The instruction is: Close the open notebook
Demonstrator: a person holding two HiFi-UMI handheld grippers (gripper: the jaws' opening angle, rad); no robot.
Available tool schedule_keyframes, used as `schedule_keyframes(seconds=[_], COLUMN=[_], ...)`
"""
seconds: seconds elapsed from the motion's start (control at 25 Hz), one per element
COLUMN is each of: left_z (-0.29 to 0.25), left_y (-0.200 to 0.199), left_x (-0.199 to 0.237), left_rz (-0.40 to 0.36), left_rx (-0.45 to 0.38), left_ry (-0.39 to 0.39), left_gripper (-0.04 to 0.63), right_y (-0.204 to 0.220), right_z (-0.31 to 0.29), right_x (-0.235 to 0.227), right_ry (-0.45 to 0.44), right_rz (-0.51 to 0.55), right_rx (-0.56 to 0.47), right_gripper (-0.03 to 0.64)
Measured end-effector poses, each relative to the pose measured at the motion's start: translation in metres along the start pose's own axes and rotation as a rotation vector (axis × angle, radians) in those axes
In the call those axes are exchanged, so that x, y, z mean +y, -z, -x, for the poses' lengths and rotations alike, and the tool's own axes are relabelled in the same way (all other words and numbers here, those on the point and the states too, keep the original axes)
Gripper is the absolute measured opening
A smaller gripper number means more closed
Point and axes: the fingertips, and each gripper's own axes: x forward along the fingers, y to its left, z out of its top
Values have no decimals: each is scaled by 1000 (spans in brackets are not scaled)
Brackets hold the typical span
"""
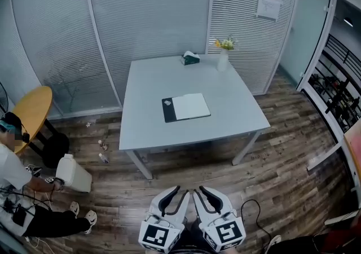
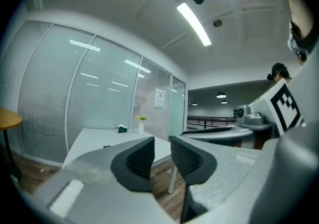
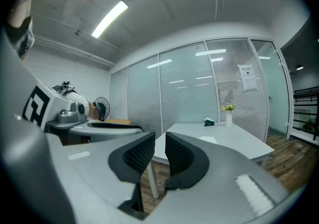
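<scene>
Notebook (image 1: pixel 186 107) lies open mid-frame on the table (image 1: pixel 231 92), long axis left to right, well above the left gripper (image 1: pixel 180 192) and right gripper (image 1: pixel 201 191), both empty with jaws slightly apart, neither clearly nearer.

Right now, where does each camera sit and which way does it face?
Head view: on the person's head, looking steeply down at the table and open notebook; left gripper and right gripper at the bottom.
Left gripper view: on that gripper, facing level along its open jaws to the table; right gripper at right.
Right gripper view: on that gripper, facing the same table; left gripper at left.
Shared: both gripper views show the vase and the tissue box.
</scene>
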Motion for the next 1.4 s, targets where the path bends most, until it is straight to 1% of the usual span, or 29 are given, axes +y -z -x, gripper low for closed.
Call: schedule_keyframes(seconds=[0.12,0.24,0.4,0.52,0.68,0.76,0.84,0.92,1.0,1.24,1.4], left_z=[-1,-7,-18,-27,-45,-58,-71,-82,-92,-122,-139], left_y=[-3,3,3,0,-4,-8,-11,-12,-15,-26,-32], left_x=[4,7,12,23,42,55,64,70,81,104,117], left_rz=[15,0,62,72,88,76,67,92,103,92,110], left_rx=[11,18,29,27,26,31,30,31,28,24,27], left_ry=[-6,-2,-12,-18,-27,-31,-25,-24,-33,-60,-84], left_gripper=[94,94,94,94,94,94,94,94,94,94,94], right_y=[1,2,4,1,-10,-15,-18,-19,-22,-32,-38], right_z=[-6,-9,-17,-31,-57,-72,-85,-96,-109,-140,-160], right_x=[2,-4,-13,-16,-24,-32,-40,-46,-53,-78,-93], right_ry=[-12,-18,-14,-31,-48,-51,-56,-62,-66,-75,-88], right_rz=[-1,-12,-34,-31,-21,-24,-31,-34,-37,-33,-27], right_rx=[4,1,24,35,8,-6,2,18,16,21,17], right_gripper=[66,80,80,80,80,81,81,81,81,84,84])
